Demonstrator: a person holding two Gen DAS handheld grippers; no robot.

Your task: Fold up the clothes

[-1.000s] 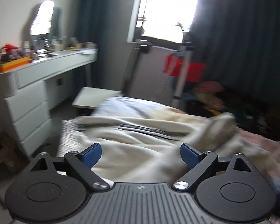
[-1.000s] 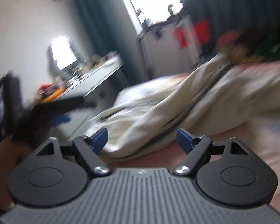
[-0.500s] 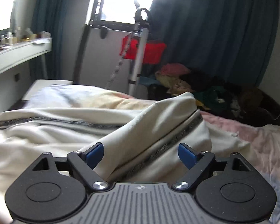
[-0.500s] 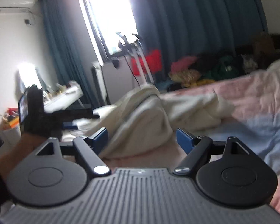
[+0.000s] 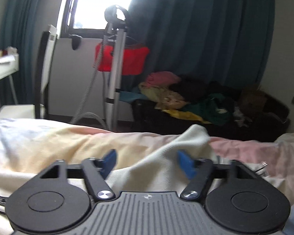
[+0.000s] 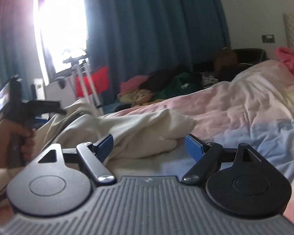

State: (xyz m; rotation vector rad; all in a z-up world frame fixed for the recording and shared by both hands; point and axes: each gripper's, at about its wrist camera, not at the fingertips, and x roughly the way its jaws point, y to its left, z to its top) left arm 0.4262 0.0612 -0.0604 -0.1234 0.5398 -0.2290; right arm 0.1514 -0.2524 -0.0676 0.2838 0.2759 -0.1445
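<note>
A cream garment [image 5: 162, 168] with a dark striped trim lies crumpled on the bed. In the left wrist view a raised fold of it sits between the blue fingertips of my left gripper [image 5: 147, 161], which is open and not clamped on the cloth. The right wrist view has the same cream garment [image 6: 139, 133] heaped just beyond my right gripper [image 6: 149, 145], also open, with only bedding and the cloth's edge between its pads. A hand holds the left gripper [image 6: 47, 105] at the far left, over the garment's trim side.
The bed carries a pink, yellow and blue quilt [image 6: 245, 107]. Beyond it stand a garment steamer pole [image 5: 115, 72], a red item [image 5: 121, 58], a dark sofa piled with clothes [image 5: 196, 99], teal curtains and a bright window. A white desk edge [image 5: 2, 68] is at left.
Both grippers swung right, away from the dresser toward the curtains and sofa. The left gripper came closer to the garment's raised fold, its fingers narrower than before. The tall ridge of cloth has dropped lower.
</note>
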